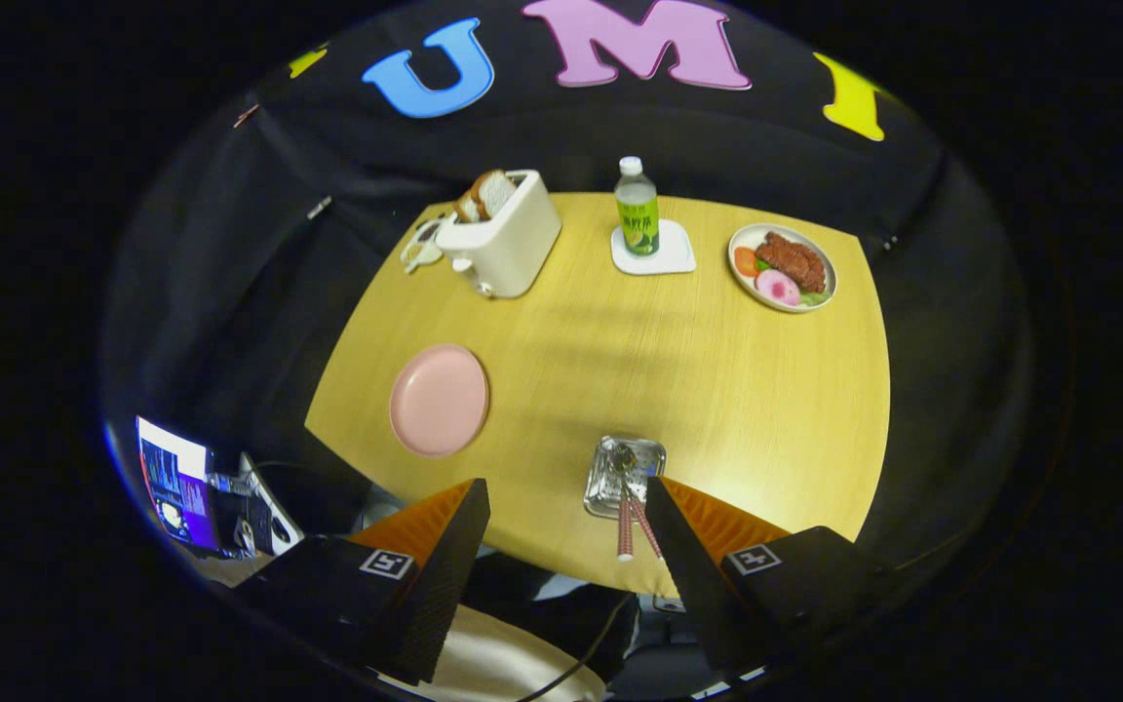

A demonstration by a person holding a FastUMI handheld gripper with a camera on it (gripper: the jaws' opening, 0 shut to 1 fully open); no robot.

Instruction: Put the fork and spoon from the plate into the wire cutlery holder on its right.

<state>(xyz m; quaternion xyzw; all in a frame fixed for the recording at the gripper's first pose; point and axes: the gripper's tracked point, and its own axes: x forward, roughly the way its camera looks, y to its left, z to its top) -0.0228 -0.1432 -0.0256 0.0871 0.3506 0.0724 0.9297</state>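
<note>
Gripper (pixel 561 517): fingers spread wide apart, holding nothing, raised above the near edge of the table.

Wooden table (pixel 717 390): pale yellow top, rounded corners.

Wire cutlery holder (pixel 625 475): shiny metal, near the table's front edge, just ahead of the right finger and touching neither finger.

Fork and spoon (pixel 632 522): both stand in the holder, striped pink-and-white handles leaning out toward the fingers, metal heads down inside. Which is which cannot be told.

Pink plate (pixel 439 400): left of the holder, beyond the left finger.

White toaster (pixel 503 239): far left of the table, bread slices (pixel 486 195) standing in its slots.

Bottle (pixel 637 210): green label, white cap, upright on a white coaster (pixel 654 255), far centre.

Plate of food (pixel 782 266): far right, meat and sliced vegetables.

Screen (pixel 176 478): lit, below the table's left side.
</note>
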